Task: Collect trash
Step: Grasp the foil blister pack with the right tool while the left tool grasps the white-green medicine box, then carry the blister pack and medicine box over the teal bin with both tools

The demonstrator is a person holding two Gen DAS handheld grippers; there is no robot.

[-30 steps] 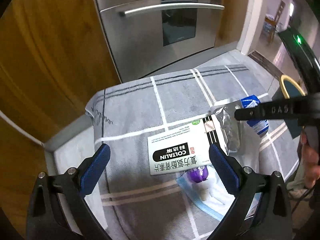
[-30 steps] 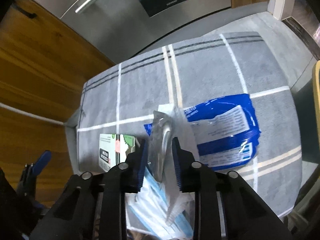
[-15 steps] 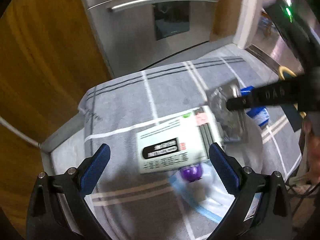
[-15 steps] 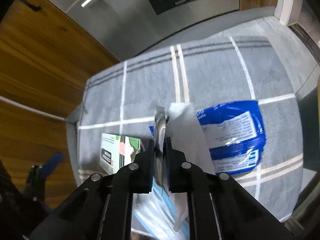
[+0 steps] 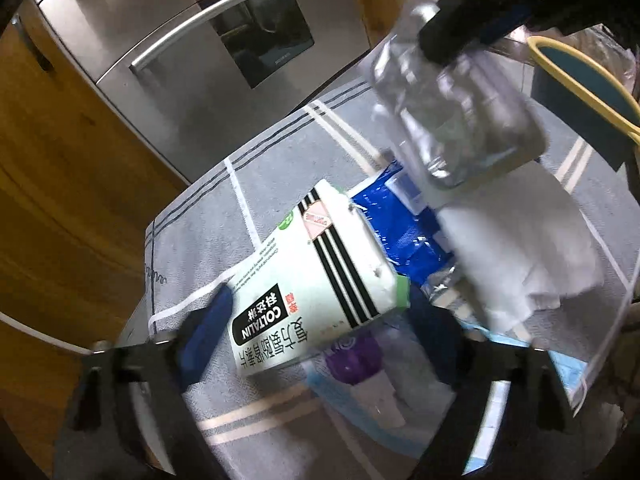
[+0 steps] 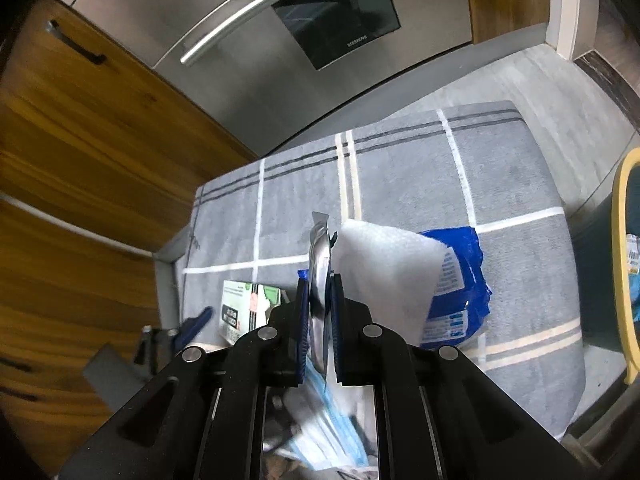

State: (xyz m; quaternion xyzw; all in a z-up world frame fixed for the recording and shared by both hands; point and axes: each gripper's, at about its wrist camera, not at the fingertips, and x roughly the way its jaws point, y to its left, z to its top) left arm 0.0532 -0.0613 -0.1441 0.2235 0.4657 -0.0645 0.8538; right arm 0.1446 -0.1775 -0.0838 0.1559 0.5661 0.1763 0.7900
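Nearest to us, the left gripper (image 5: pixel 316 312) has its jaws set against both ends of the medicine box (image 5: pixel 320 280), which tilts above the grey mat (image 5: pixel 192 240). We cannot tell how firm the grip is; a light end hold could let the box pivot and drop.

Beyond it, the right gripper (image 6: pixel 319 312) is clamped on the silver blister pack (image 6: pixel 319 256). A white foam sheet (image 6: pixel 384 272) hangs beside it and may snag or fall.

The blue wrapper (image 6: pixel 456 288) lies on the mat. The yellow-rimmed bin (image 6: pixel 626 264) stands farther right; a hurried swing could miss it.
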